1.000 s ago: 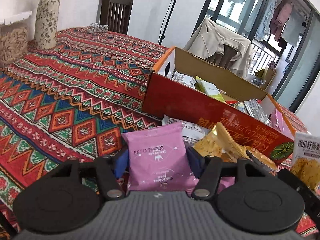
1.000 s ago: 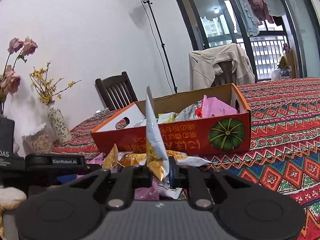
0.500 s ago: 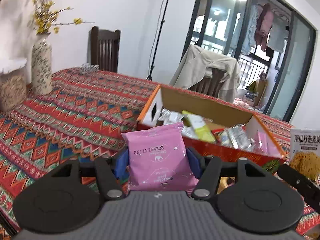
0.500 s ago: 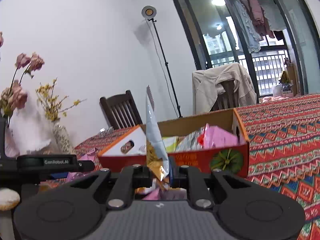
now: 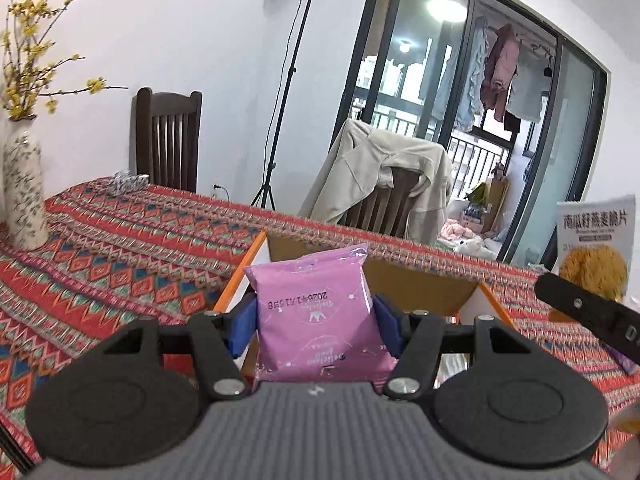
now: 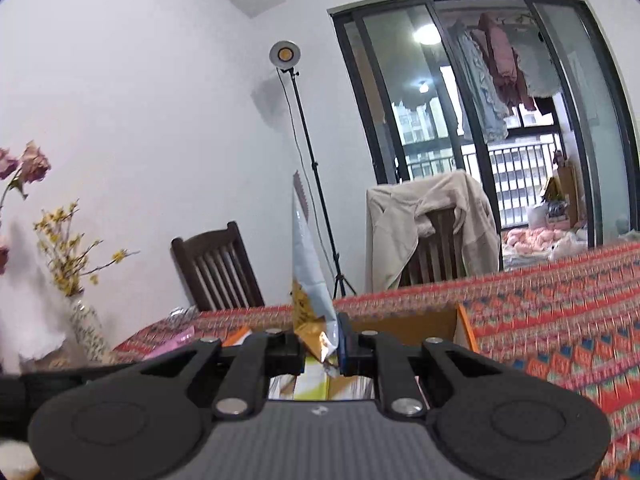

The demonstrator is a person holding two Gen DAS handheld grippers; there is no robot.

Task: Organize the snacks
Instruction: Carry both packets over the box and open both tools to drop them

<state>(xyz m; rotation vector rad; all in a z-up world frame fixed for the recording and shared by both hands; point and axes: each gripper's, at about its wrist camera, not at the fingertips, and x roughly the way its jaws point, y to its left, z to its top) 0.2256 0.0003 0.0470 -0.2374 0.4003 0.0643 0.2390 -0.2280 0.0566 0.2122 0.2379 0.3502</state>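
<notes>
Left gripper [image 5: 312,322] jaws clamp pink packet [image 5: 316,312]; right gripper [image 6: 322,344] jaws pinch thin, possibly oat-crisp packet [image 6: 308,272].

A plain white wall [image 5: 208,40] stands behind a table covered by a red woven cloth with blue and green geometric bands [image 5: 120,248]. At the table's far edge a dark wooden slat-back chair [image 5: 167,140] faces in. Beside it along that edge a second dark chair carries a draped beige jacket [image 5: 380,176]. A black tripod light stand with a round lamp head [image 6: 285,54] rises against the wall between the two chairs. At the table's left edge stands a tall cream floral vase holding yellow-blossomed branches [image 5: 22,196]. Black-framed sliding glass doors [image 6: 480,120] open onto a railed balcony, where hanging laundry [image 5: 502,70] and a glowing ceiling light [image 5: 446,8] show.
</notes>
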